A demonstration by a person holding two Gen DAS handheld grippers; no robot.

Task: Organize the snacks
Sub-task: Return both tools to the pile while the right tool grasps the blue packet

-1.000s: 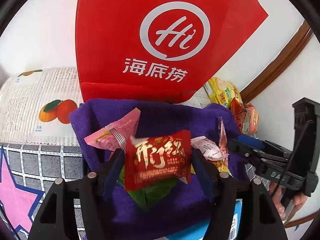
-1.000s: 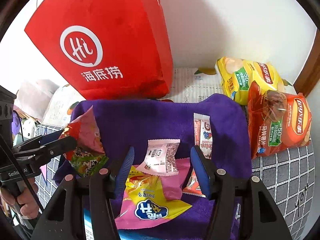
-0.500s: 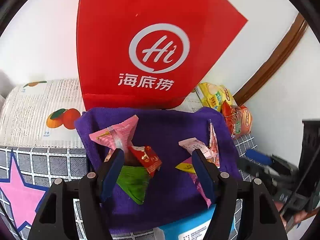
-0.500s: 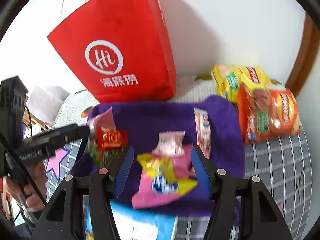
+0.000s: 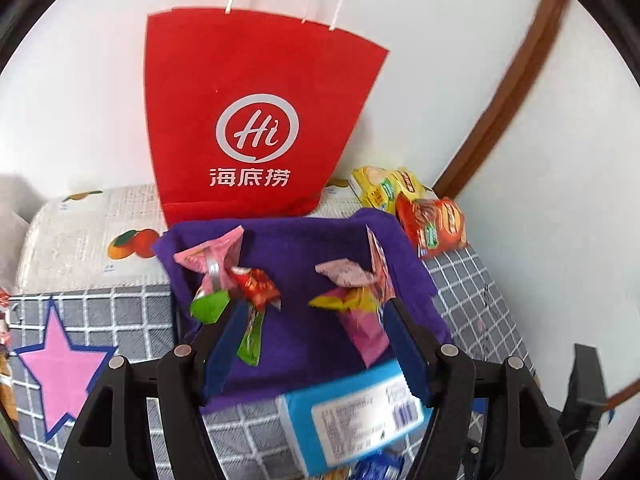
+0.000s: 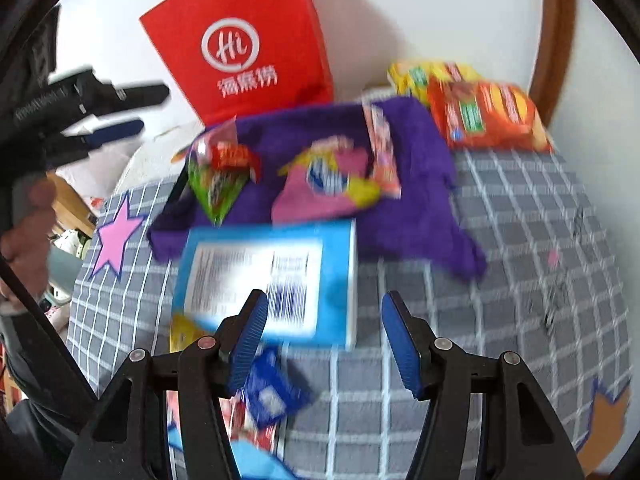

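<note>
Plainly the blue box (image 6: 272,280) matters most: it lies flat on the checked tabletop (image 6: 500,280), partly on the purple towel's (image 6: 412,216) near edge, long axis across, just ahead of the right tongs (image 6: 320,344), which are nearer, spread and empty. The left tongs (image 5: 316,344), also spread and empty, hang above the towel's small packets (image 5: 256,288).
</note>
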